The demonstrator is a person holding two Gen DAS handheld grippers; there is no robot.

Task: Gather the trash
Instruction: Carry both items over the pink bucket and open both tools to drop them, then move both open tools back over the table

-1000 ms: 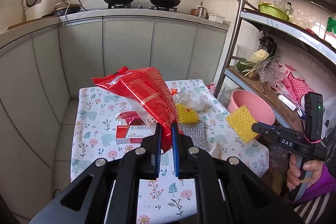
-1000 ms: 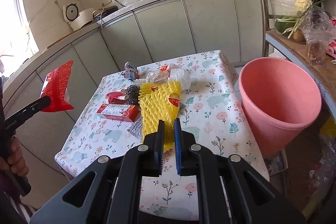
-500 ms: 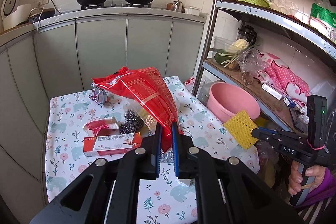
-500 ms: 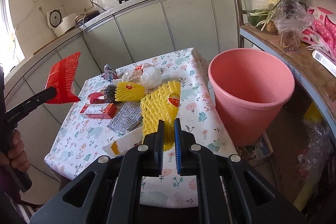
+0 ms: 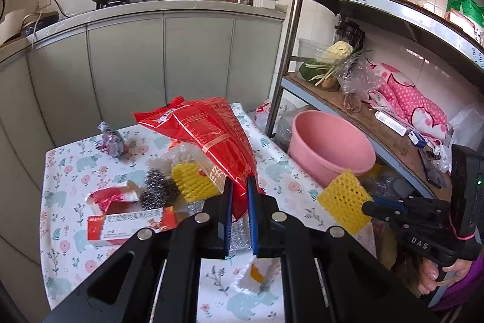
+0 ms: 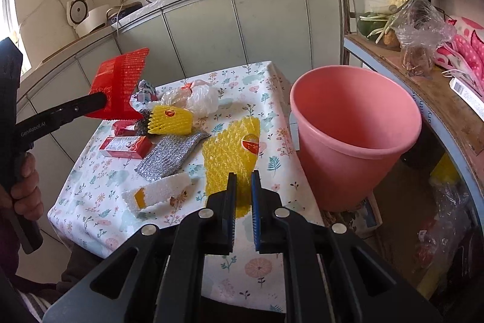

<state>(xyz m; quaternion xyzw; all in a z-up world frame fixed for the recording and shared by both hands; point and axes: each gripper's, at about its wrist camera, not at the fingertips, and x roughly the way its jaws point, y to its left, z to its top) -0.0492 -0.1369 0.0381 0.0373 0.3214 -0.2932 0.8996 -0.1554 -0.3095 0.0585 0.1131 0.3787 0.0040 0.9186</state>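
Note:
My left gripper (image 5: pixel 239 186) is shut on a red snack bag (image 5: pixel 208 138), held in the air above the small floral table (image 5: pixel 60 171); the same red bag (image 6: pixel 121 87) shows at the left of the right wrist view. My right gripper (image 6: pixel 242 180) is shut on a yellow foam fruit net (image 6: pixel 231 153), which hangs over the table's right edge beside the pink bucket (image 6: pixel 354 135). From the left wrist view that net (image 5: pixel 345 205) sits just in front of the bucket (image 5: pixel 332 147).
On the table lie a red medicine box (image 6: pixel 125 146), a steel scourer (image 5: pixel 157 191), a second yellow net (image 6: pixel 171 120), a silver cloth (image 6: pixel 172 155), a white foam piece (image 6: pixel 157 196) and crumpled plastic (image 6: pixel 196 96). A metal shelf rack (image 5: pixel 290 35) stands right.
Both grippers have swung right toward the pink bucket, carrying the red bag and the yellow net. The bucket now looks larger and closer in both views.

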